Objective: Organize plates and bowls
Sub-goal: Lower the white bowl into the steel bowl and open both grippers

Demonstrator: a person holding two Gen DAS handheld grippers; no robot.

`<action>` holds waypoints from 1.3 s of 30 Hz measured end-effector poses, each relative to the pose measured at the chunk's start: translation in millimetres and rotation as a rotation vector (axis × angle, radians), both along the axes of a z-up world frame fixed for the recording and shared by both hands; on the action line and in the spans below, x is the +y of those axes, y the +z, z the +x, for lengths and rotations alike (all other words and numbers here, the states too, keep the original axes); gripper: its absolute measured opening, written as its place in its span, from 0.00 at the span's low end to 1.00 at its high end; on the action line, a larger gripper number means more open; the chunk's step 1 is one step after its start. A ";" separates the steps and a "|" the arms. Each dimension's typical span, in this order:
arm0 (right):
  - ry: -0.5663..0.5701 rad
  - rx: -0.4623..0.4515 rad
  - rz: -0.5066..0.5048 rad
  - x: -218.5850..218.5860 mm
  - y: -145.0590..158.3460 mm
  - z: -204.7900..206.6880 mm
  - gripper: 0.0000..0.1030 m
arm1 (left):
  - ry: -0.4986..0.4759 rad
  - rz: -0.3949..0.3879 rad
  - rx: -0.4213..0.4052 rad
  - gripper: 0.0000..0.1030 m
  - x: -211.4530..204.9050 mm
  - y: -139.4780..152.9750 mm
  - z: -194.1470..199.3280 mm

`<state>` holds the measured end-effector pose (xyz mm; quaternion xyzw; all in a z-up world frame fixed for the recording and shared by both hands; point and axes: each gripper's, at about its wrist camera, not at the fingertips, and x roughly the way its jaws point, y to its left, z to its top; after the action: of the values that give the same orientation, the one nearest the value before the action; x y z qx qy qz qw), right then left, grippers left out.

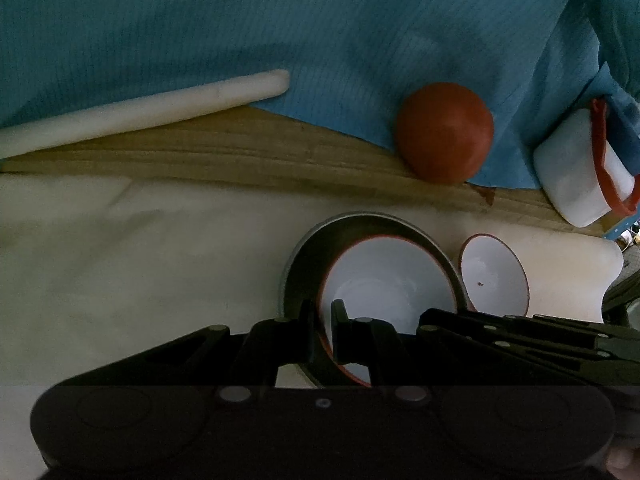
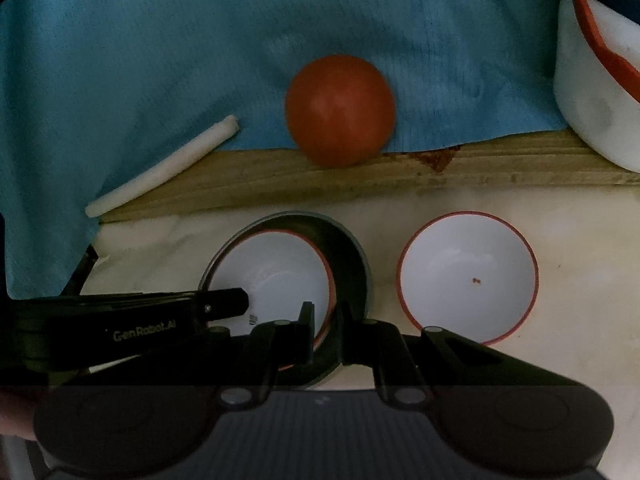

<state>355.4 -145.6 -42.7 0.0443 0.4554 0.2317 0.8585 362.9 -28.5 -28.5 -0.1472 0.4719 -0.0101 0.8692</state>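
Lower centre of both views: two black grippers meet over one white bowl sitting inside a dark round plate on a pale countertop.
Hidden parts: the near rim of the bowl in the plate [image 2: 276, 276] is covered by gripper linkages; the dark plate [image 2: 352, 264] shows only as a crescent around it, its near edge cut off by the gripper body.
Cut off: the white tub with a red strap [image 2: 592, 92] runs out at the upper right of the right wrist view; the white stick [image 1: 140, 110] leaves the left edge of the left wrist view.
Hard to make out: both views are dim; a small dark speck sits inside the empty bowl [image 2: 468, 276], what it is cannot be told.
Counts: two white bowls with red rims, one dark plate, one red ball [image 2: 340, 110], one white stick, one white tub, one blue cloth [image 2: 160, 60], one wooden board [image 2: 280, 184].
Left gripper [image 1: 322, 320]: clenched on the near left rim of the bowl in the plate, one finger inside, one outside.
Right gripper [image 2: 325, 322]: clenched on the same bowl's near right rim.
Bowl facing: both bowls open upward; the one in the plate leans slightly, off-centre toward the plate's left.
Empty bowl place: just right of the plate, apart from it, on the countertop [image 2: 580, 280].
Long axis: the stick runs from lower left to upper right, across the board edge onto the cloth.
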 end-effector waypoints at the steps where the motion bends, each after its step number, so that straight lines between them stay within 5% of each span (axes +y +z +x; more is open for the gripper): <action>1: 0.001 0.000 0.001 0.1 -0.1 -0.2 0.11 | 0.000 0.002 0.001 0.07 0.4 -0.4 -0.1; 30: -0.011 -0.010 -0.012 2.3 0.0 -6.0 0.14 | 0.020 0.005 0.003 0.08 0.3 0.3 0.9; 39: -0.009 -0.034 0.010 0.5 4.4 -11.6 0.28 | 0.032 0.000 -0.032 0.13 3.9 7.3 -7.6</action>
<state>343.8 -145.1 -38.3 0.0467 0.4391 0.2308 0.8670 355.3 -24.6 -21.3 -0.1547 0.4555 0.0013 0.8767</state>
